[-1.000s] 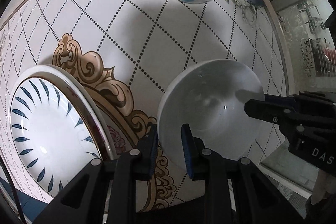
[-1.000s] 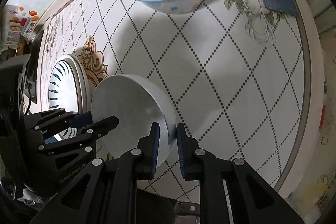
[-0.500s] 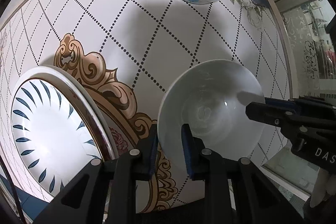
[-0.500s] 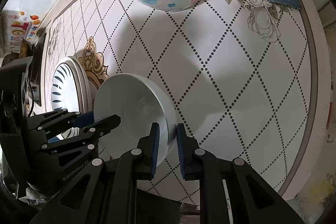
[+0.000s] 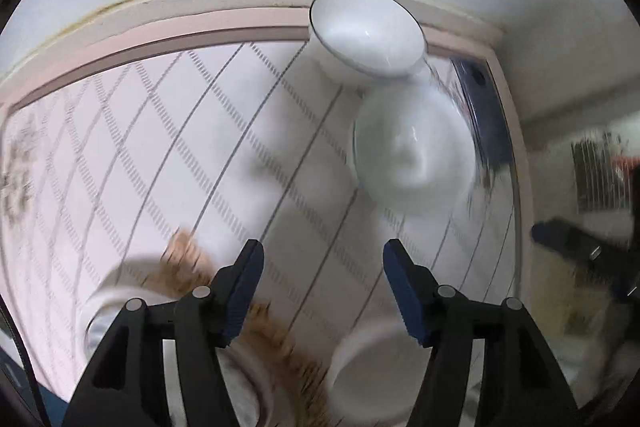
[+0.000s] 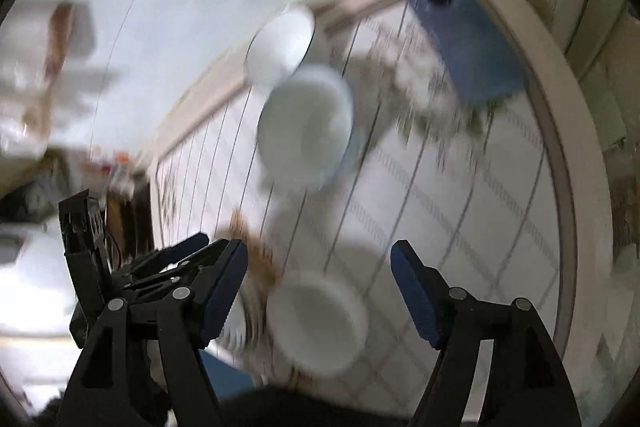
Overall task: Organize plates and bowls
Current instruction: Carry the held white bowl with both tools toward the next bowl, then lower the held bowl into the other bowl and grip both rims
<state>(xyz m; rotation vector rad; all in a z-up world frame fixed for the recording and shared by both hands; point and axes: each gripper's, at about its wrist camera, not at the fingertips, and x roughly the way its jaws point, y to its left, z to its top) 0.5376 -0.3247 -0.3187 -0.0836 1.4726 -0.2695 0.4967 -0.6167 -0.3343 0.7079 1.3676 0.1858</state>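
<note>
left claw (image 5: 322, 291) wide, empty | right claw (image 6: 320, 291) wide, empty | 3 bowls on table (blurred)

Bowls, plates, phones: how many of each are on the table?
Bowls: 3, the far bowl, middle bowl and near bowl
Plates: 1, the blurred plate
Phones: 1, the phone
Total: 5
</note>
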